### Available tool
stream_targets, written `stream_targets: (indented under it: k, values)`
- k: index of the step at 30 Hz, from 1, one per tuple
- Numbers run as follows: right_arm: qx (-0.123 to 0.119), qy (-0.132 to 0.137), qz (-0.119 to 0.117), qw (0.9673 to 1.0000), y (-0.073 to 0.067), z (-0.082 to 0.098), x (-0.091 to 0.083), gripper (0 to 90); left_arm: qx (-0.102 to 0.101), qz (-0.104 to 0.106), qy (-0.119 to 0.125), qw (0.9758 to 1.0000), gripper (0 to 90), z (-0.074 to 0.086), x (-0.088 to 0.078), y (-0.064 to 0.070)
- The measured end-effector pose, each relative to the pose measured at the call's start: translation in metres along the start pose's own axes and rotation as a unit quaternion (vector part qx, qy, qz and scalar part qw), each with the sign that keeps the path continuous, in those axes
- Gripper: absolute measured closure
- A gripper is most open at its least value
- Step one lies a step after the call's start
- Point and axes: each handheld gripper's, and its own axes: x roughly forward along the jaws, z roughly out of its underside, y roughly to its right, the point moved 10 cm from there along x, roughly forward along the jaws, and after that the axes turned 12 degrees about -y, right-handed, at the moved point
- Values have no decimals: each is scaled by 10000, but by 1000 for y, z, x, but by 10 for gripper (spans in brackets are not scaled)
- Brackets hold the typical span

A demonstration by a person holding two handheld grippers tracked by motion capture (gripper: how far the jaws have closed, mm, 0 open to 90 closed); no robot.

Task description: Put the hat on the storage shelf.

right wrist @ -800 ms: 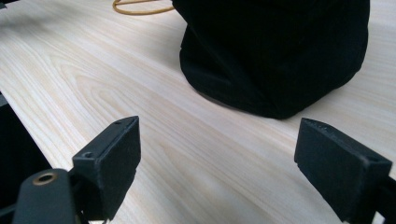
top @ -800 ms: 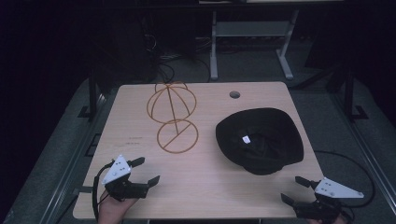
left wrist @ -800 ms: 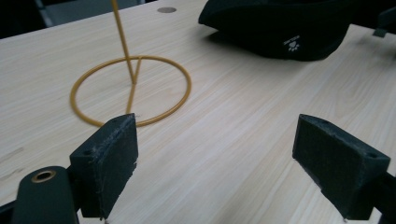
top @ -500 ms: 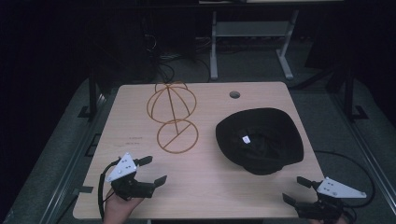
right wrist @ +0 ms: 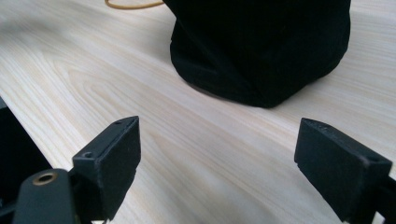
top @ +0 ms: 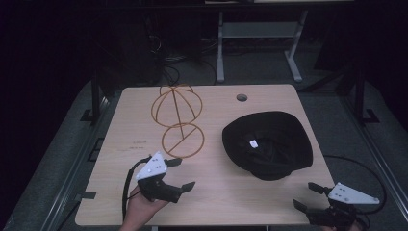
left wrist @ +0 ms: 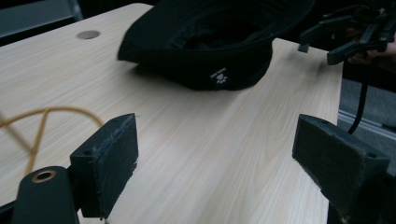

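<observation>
Spanning most of the high view: a pale wooden table (top: pixel 120 144), with a cable hole (top: pixel 241 97) near its far edge. Lying crown-down on the right half: a black bucket hat (top: pixel 267 144), brim up, white label showing inside, well apart from both grippers. Likely soft and light, floppy at the brim, prone to fold or slide on the smooth wood rather than lift cleanly; best pinched at the brim edge nearest each gripper, one on either side, so the cloth stays spread. Standing left of centre: an orange wire hat stand (top: pixel 178 120), round base flat on the table, probably light and easy to tip. Hovering near the front edge: left gripper (top: pixel 180 174), jaws spread wide, nothing between them, just short of the stand's base. Low at the front right corner: right gripper (top: pixel 305 196), likewise spread and empty, pointing toward the hat.
</observation>
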Motion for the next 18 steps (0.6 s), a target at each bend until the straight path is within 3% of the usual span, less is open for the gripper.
stream_targets:
  k: [10, 11, 18]
  values:
    - [29, 35, 18, 10000, 2, 2, -3, 141, 430, 187, -225, 9986, 143, -26, 35, 18]
    - [16, 58, 11, 10000, 2, 1, -4, 141, 485, 287, -291, 9980, 143, -29, 41, 22]
    - [1, 78, -19, 10000, 1, 0, -4, 141, 682, 395, -357, 9962, 143, -43, 54, 29]
